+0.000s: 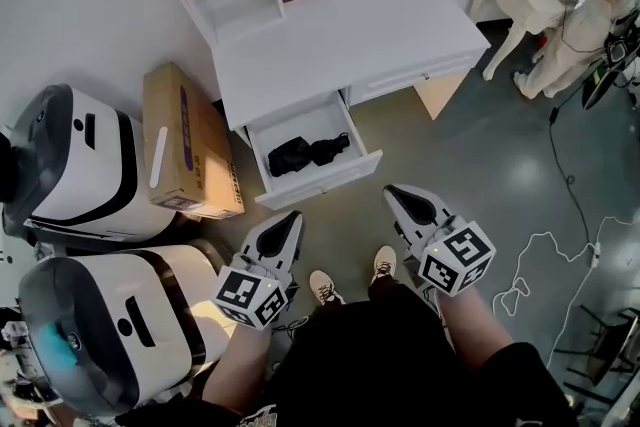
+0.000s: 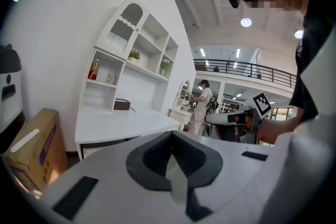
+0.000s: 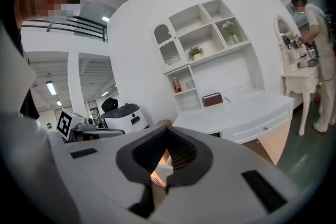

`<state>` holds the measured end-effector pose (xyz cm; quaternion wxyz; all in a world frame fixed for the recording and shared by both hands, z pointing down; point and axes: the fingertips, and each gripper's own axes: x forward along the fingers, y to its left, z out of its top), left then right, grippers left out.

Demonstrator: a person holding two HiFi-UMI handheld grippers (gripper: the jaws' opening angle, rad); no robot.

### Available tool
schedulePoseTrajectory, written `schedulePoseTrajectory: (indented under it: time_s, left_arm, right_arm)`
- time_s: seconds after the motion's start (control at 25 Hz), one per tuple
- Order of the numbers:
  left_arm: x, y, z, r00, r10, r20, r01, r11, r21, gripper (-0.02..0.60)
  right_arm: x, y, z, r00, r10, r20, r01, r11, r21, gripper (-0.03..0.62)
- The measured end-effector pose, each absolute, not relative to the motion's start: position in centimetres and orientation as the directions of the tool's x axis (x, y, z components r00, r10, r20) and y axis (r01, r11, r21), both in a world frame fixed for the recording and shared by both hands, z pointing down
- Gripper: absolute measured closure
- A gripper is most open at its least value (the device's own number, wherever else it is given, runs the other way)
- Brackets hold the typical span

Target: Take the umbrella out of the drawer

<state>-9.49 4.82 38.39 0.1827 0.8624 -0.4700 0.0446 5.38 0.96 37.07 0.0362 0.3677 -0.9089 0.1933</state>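
the left gripper (image 1: 291, 219) is held low before the body and pointed toward 1 o'clock in the head view, its jaws closed together on nothing. the right gripper (image 1: 398, 194) is pointed toward 11 o'clock, jaws likewise pressed together and empty. both are tipped slightly downward, with bare forearms (image 1: 243, 365) extended behind them

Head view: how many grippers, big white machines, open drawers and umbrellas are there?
Grippers: 2, the left gripper and the right gripper
Big white machines: 2
Open drawer: 1
Umbrella: 1
Total: 6
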Motion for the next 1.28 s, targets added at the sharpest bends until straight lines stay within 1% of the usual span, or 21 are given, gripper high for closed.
schedulePoseTrajectory:
  time_s: [0.8, 1.28]
  left_arm:
    - [-4.1, 1.4, 40.5, 0.408, -0.858, 0.312, -0.908, -0.347, 0.234, 0.577]
    - [-0.7, -0.3, 40.7, 0.347, -0.874, 0.341, -0.935, -0.294, 0.197, 0.577]
  right_arm:
    - [9.5, -5.0, 38.7, -0.829, -0.525, 0.195, -0.558, 0.75, -0.355, 0.591]
    - [12.5, -6.9, 38.3, -0.87, -0.465, 0.165, -0.492, 0.789, -0.369, 0.591]
